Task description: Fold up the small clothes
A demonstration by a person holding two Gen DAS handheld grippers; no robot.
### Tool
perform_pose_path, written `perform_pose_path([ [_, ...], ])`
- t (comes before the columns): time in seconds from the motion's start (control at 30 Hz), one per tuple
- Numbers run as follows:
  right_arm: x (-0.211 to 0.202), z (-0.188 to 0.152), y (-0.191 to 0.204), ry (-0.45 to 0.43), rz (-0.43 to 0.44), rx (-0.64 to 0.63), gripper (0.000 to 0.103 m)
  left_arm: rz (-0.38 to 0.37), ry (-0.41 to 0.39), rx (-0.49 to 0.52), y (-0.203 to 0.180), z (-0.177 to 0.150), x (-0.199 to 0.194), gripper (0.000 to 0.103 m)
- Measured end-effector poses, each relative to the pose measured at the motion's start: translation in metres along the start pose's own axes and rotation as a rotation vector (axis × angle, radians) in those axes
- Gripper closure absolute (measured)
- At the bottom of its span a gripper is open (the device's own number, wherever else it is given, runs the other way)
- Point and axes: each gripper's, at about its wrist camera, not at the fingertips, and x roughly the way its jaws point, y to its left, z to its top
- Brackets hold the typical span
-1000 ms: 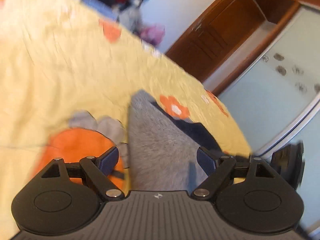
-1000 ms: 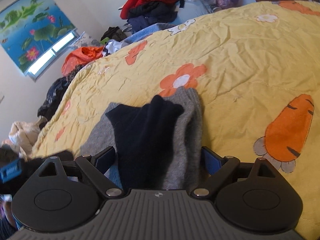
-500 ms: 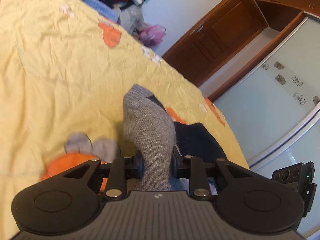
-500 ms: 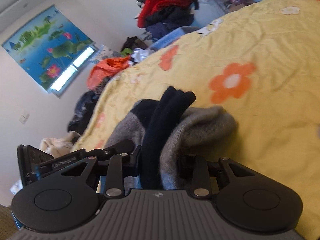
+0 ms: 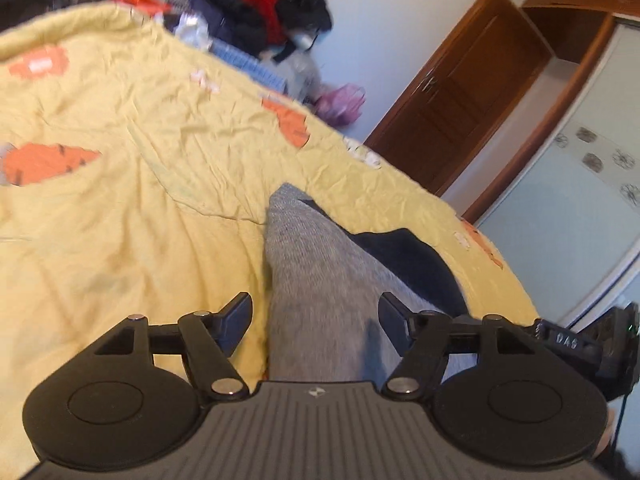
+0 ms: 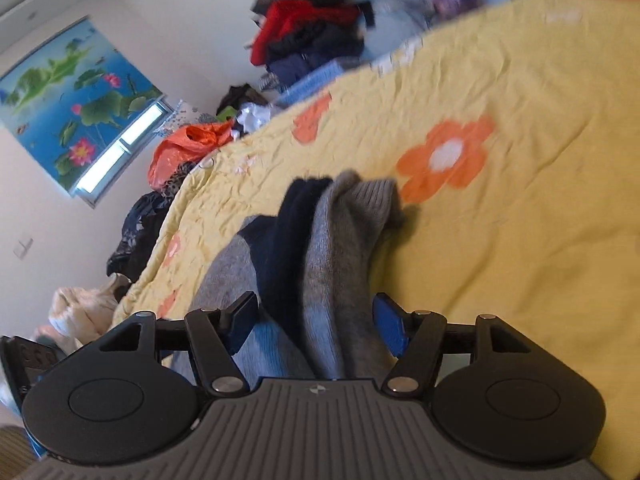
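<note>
A grey sock with a dark navy part [image 5: 316, 280] lies on the yellow bedspread [image 5: 120, 208]. In the left wrist view it runs from between my fingers out to its grey tip. My left gripper [image 5: 316, 316] is open, its pads standing apart on either side of the sock. In the right wrist view the grey and navy sock [image 6: 320, 248] lies bunched, folded over itself, with a ribbed cuff at its far end. My right gripper [image 6: 316, 320] is open too, with the fabric between the spread fingers. The other gripper's body [image 5: 600, 344] shows at the right edge.
A heap of red, dark and orange clothes [image 6: 316, 28] sits beyond the bed's far edge. A brown wooden door [image 5: 460, 92] and a frosted glass wardrobe panel [image 5: 580, 208] stand to the right. More clothes [image 6: 136, 232] lie off the bed's left side, under a window with a lotus blind [image 6: 68, 108].
Half a second ago both grippers were shut on the sock and held it raised. Now both have opened and the sock lies on the bedspread.
</note>
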Motion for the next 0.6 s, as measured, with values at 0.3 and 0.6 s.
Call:
perform_pose_path([
  [0.3, -0.040, -0.031, 0.033, 0.084, -0.023, -0.293, 0.052, 0.096, -0.156, 0.595, -0.069, -0.085, -0.076, 0.034],
  [0.6, -0.025, -0.039, 0.050, 0.115, -0.045, -0.384, 0.055, 0.110, -0.058, 0.663, -0.070, -0.103, -0.059, 0.034],
])
